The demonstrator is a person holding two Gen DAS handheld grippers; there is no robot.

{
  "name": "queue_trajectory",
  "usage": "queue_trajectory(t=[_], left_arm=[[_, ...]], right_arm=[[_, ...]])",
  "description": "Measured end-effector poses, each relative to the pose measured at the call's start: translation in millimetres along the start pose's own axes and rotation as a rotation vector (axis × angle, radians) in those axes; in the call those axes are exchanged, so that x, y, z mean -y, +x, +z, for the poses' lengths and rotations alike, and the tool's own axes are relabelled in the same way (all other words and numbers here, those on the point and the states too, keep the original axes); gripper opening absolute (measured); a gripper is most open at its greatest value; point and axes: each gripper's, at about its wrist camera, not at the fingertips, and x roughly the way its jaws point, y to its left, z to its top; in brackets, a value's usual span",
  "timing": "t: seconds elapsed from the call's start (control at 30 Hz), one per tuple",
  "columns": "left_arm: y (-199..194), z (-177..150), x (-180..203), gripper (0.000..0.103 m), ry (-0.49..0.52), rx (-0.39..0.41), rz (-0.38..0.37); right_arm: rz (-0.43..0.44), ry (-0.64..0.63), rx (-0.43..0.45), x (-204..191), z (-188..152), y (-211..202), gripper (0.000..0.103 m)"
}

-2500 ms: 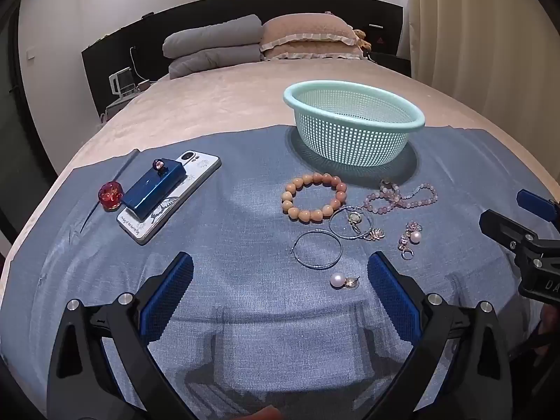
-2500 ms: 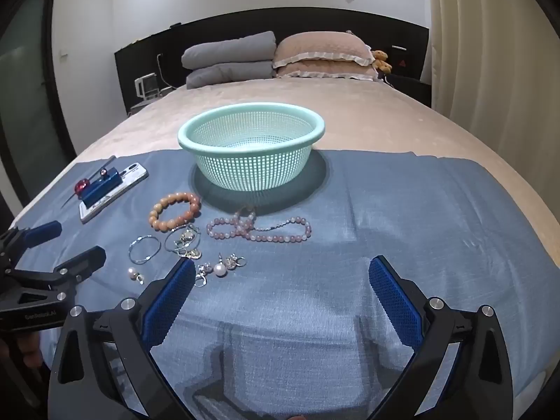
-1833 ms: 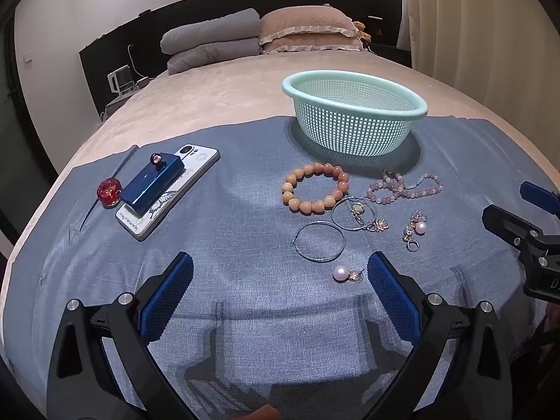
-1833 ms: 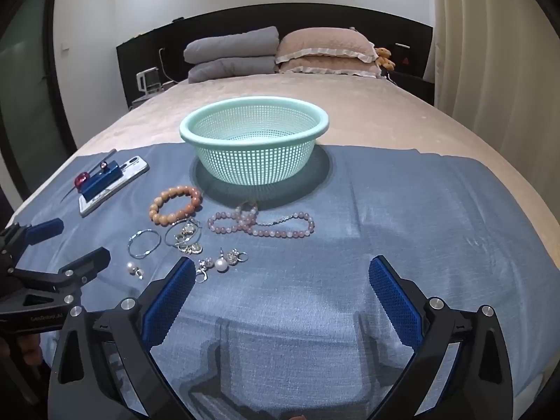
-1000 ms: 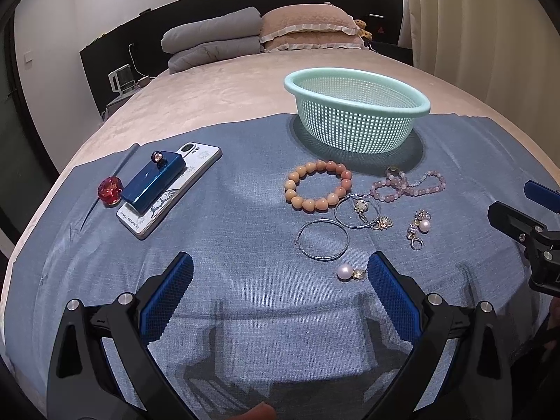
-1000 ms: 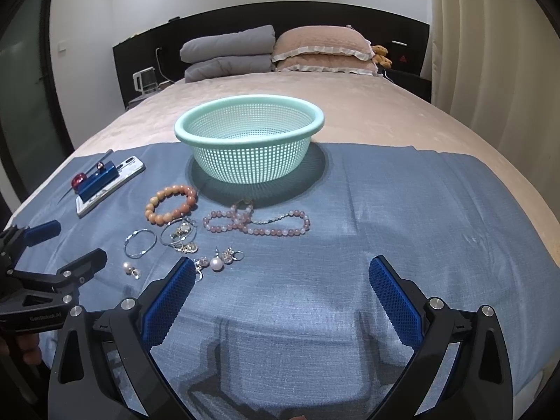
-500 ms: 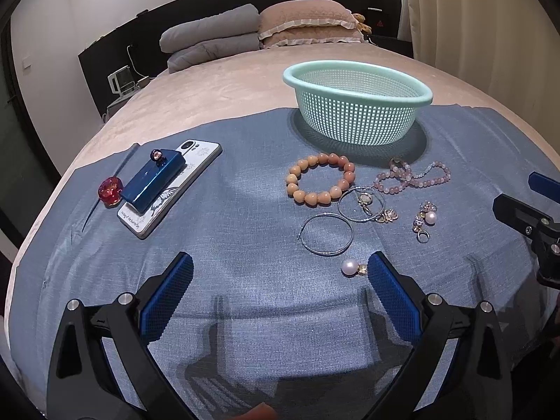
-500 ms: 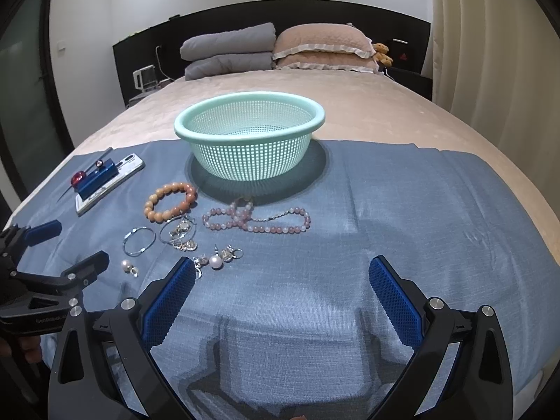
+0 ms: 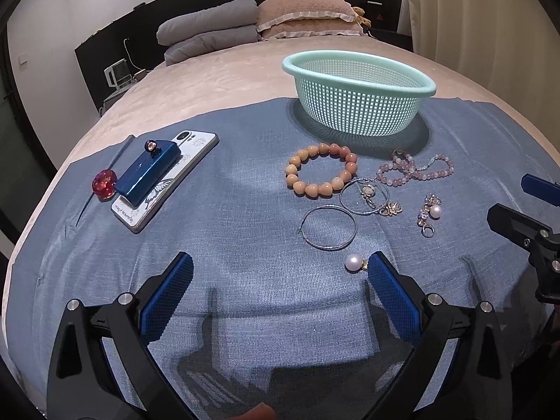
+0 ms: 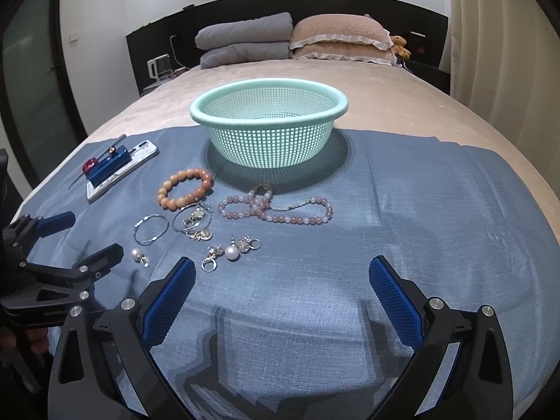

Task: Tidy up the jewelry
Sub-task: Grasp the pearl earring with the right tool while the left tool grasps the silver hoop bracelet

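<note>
On the far left of the blue cloth (image 9: 245, 280) I see a white phone (image 9: 164, 178) lying flat, with a blue box (image 9: 147, 171) resting on top of it and a small red gem-like piece (image 9: 104, 182) touching the cloth just to its left. My left tool (image 9: 276, 276) hovers near me over bare cloth, its blue pads spread wide with nothing between them.

Moving right, the jewelry is gathered in the middle of the cloth, all of it outside the basket. The orange bead bracelet (image 9: 321, 174) lies farthest of the cluster, just in front of the green basket (image 9: 357, 94), whose mesh bowl stands upright at the far edge of the cloth on the bed (image 9: 217, 84). Nearer me is a thin silver hoop (image 9: 329, 227), and just beside it to the right a second hoop (image 9: 364, 197) with small gold charms lying inside and against it. A single pearl earring (image 9: 353, 263) sits just beside the tip of my left tool's right pad, apart from it as far as I can tell.

Further right, the pink bead necklace (image 10: 276, 210) is looped on the cloth near the basket's base, and a small pile of pearl and crystal earrings (image 10: 231, 250) lies nearer me. My right tool (image 10: 281, 276) hangs over bare cloth to the right of the jewelry, also spread wide and holding nothing.
</note>
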Motion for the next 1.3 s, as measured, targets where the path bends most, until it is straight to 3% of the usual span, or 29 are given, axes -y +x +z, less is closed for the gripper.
queue_trajectory(t=[0.2, 0.33, 0.47, 0.5, 0.53, 0.57, 0.87, 1.1, 1.3], left_arm=[[8, 3, 1, 0.097, 0.013, -0.017, -0.020], [15, 7, 0, 0.097, 0.025, -0.025, -0.048], [24, 12, 2, 0.097, 0.074, -0.021, -0.030], [26, 13, 3, 0.097, 0.088, -0.022, -0.037], [28, 14, 3, 0.097, 0.098, -0.025, -0.046], [30, 15, 3, 0.097, 0.107, -0.028, -0.058], [46, 20, 6, 0.098, 0.179, -0.022, -0.127], [67, 23, -7, 0.099, 0.072, -0.071, -0.217], [64, 18, 2, 0.099, 0.077, -0.037, -0.177]], right_arm=[[0.044, -0.047, 0.002, -7, 0, 5, 0.095], [0.056, -0.148, 0.027, -20, 1, 7, 0.094], [0.078, -0.232, 0.023, -30, 1, 15, 0.093], [0.085, -0.243, 0.018, -30, 2, 17, 0.084], [0.095, -0.249, 0.010, -30, 2, 19, 0.065], [0.105, -0.247, -0.006, -28, 3, 23, 0.062], [0.157, -0.185, -0.056, -12, 1, 47, 0.042], [0.163, -0.181, -0.072, -13, 2, 57, 0.036], [0.174, -0.200, -0.070, -17, 0, 57, 0.021]])
